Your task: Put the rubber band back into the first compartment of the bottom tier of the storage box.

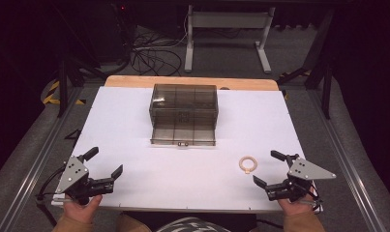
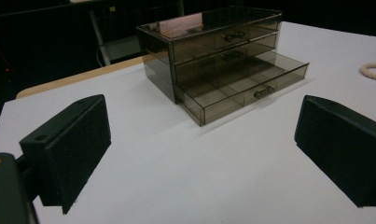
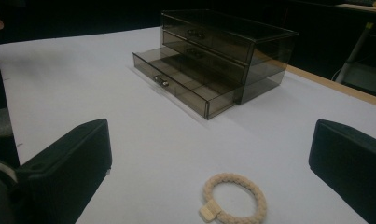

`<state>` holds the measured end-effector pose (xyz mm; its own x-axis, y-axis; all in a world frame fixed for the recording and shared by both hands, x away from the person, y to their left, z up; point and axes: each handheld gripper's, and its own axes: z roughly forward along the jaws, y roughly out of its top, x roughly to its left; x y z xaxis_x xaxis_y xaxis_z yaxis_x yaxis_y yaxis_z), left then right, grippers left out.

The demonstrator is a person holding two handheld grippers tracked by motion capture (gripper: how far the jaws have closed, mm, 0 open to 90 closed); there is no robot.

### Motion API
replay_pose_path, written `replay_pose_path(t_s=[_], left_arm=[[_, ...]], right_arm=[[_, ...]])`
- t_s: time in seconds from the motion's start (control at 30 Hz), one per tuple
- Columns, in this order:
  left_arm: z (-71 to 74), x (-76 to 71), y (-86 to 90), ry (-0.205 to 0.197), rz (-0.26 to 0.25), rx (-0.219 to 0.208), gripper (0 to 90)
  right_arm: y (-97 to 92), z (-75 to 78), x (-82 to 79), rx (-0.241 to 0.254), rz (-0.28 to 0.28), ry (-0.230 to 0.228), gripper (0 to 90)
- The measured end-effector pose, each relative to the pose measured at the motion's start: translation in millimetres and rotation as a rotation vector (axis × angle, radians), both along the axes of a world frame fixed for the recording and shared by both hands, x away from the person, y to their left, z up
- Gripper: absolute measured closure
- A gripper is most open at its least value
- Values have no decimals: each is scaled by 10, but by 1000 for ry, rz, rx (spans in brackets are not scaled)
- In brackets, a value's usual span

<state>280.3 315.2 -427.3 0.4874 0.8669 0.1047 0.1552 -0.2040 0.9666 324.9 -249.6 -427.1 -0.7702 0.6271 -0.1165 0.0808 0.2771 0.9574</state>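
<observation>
Two open grippers at the near table edge, a braided ring before the right one, a drawer box beyond.

Nearest, the left gripper [image 1: 106,164] and the right gripper [image 1: 268,168] rest in the person's hands, jaws spread wide and grasping nothing. Just ahead of the right gripper, the cream braided ring [image 3: 234,198] lies flat on the white table [image 1: 134,111], apart from both jaws. Farther back, mid-table, stands the smoky clear drawer box [image 1: 184,107], its bottom drawer [image 2: 241,86] pulled out towards the person.
</observation>
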Motion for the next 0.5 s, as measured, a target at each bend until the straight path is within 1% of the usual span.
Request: replay_pose_path(t_s=[0.1,0.13,0.27,0.3,0.37,0.5], left_arm=[[-7,7,-3,1,-7,-8,42],[-7,5,-3,-1,-7,-13,42],[-10,2,9,-5,4,-31,42],[-10,3,16,-4,5,-36,42],[-9,1,28,-4,2,-40,42],[-7,-4,30,-7,0,-34,42]], right_arm=[[-2,-2,-1,8,0,6,0],[-3,0,-2,7,2,1,0],[5,11,-17,8,-6,4,0],[9,12,-15,6,-2,-3,0],[19,14,-17,3,-2,-2,3],[34,16,-27,-3,0,2,7]])
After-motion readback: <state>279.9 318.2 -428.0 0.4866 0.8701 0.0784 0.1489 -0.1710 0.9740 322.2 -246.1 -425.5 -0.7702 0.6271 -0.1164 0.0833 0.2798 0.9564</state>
